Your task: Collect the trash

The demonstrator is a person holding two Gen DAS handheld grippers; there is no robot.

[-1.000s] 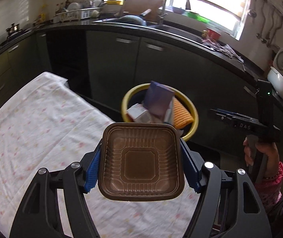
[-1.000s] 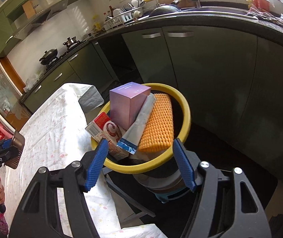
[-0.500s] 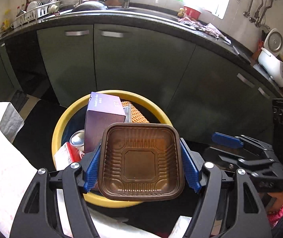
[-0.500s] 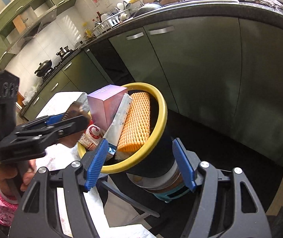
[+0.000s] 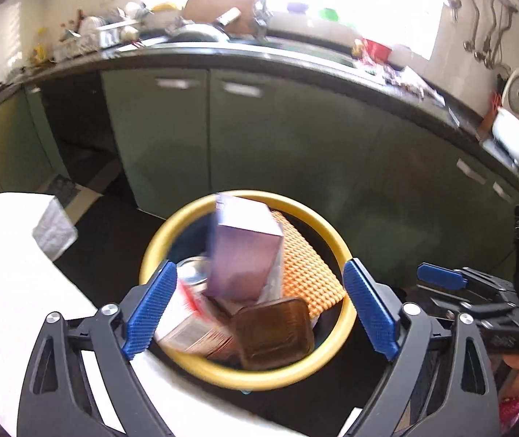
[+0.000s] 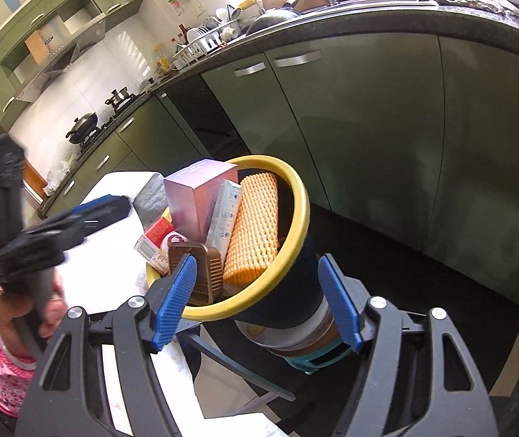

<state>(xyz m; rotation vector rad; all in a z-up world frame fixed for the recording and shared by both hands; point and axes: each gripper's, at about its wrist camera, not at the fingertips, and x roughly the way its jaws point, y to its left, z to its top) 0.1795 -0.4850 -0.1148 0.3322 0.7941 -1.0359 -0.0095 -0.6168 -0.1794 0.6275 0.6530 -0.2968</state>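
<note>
A yellow-rimmed bin (image 5: 335, 240) (image 6: 301, 196) stands by the table, full of trash: a purple box (image 5: 244, 251) (image 6: 197, 193), an orange mesh sleeve (image 5: 306, 269) (image 6: 257, 225), a red-and-white carton (image 5: 186, 327) and a can. A brown plastic tray (image 5: 272, 333) (image 6: 201, 266) lies in the bin at its near side. My left gripper (image 5: 257, 313) is open and empty above the bin; it also shows in the right wrist view (image 6: 88, 215). My right gripper (image 6: 257, 302) is open and empty beside the bin; it also shows in the left wrist view (image 5: 474, 291).
A table with a white flowered cloth (image 5: 8, 284) is at the left of the bin. Green kitchen cabinets (image 5: 252, 145) under a dark counter (image 5: 295, 62) run behind it. The bin stands on a folding stand (image 6: 244, 371) over a dark floor.
My left gripper has opened and let go of the brown tray, which has dropped into the bin. The right gripper has stayed open beside the bin.
</note>
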